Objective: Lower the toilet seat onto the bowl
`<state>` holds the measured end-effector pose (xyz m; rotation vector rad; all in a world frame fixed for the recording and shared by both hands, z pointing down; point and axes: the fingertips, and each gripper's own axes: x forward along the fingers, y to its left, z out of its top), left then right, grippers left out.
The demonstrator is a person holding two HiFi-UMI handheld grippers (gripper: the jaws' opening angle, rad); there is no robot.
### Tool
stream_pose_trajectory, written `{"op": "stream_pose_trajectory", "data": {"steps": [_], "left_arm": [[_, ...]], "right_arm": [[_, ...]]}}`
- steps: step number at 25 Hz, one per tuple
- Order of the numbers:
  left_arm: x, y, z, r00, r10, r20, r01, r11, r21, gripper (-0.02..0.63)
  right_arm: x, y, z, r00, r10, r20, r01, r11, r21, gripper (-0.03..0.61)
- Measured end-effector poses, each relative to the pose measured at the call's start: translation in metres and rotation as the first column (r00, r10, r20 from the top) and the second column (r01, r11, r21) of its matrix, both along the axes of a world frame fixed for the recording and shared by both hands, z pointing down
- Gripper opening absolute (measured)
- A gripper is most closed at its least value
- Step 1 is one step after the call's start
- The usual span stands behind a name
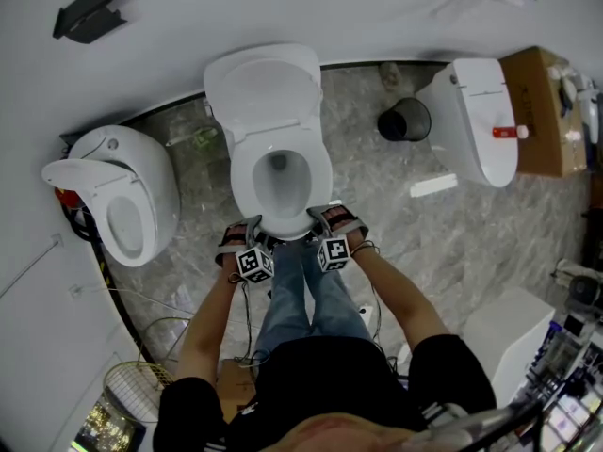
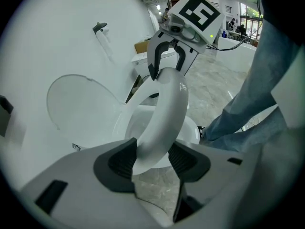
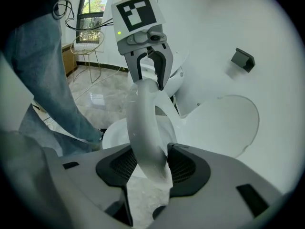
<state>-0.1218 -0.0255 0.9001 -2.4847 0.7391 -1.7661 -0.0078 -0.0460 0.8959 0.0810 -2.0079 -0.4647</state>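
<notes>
White plastic ring-shaped toilet seat (image 2: pixel 167 109) sits in your grip at its front edge. Your left gripper (image 2: pixel 150 160) has its dark ribbed pads closed on one side of the ring. Your right gripper (image 3: pixel 147 168) is clamped on the ring just beside it.

By my reading you're most of the way through the lowering. The seat is tipped well forward of the upright white oval lid (image 1: pixel 264 88), which leans back at the wall. Both gripper views show the ring hanging a little above the white ceramic toilet bowl (image 2: pixel 192 130). What's left, I'd judge, is the last bit of descent, a soft landing on the rim, and letting go.

The bowl shows only a dark drain opening at its bottom (whether water lies there I can't tell). The round black waste bin (image 1: pixel 405 119) near the toilet is dark inside, and its contents can't be made out.
</notes>
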Motion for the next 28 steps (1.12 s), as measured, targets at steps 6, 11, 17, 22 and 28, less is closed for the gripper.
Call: {"op": "stream_pose_trajectory", "data": {"steps": [6, 11, 17, 22, 28], "left_arm": [[0.000, 0.004, 0.008, 1.000, 0.012, 0.015, -0.012, 1.000, -0.013, 0.215], [-0.001, 0.009, 0.016, 0.999, 0.013, 0.029, -0.013, 1.000, -0.018, 0.219], [0.002, 0.017, 0.027, 0.999, 0.015, 0.036, -0.014, 0.999, -0.040, 0.233], [0.003, 0.020, 0.033, 0.999, 0.020, 0.050, -0.018, 0.999, -0.045, 0.239], [0.003, 0.024, 0.038, 0.997, 0.022, 0.071, -0.019, 0.999, -0.047, 0.242]], "right_arm": [[0.026, 0.008, -0.037, 0.933, 0.332, 0.139, -0.308, 0.936, -0.170, 0.210], [0.052, 0.020, -0.034, 0.430, 0.902, 0.036, -0.571, 0.303, -0.763, 0.210], [0.052, 0.031, -0.009, -0.185, 0.888, -0.421, 0.026, -0.424, -0.905, 0.249], [0.054, 0.033, 0.026, -0.373, 0.745, -0.553, 0.177, -0.528, -0.831, 0.248], [0.027, 0.023, 0.035, -0.292, 0.778, -0.556, 0.135, -0.542, -0.829, 0.141]]}}
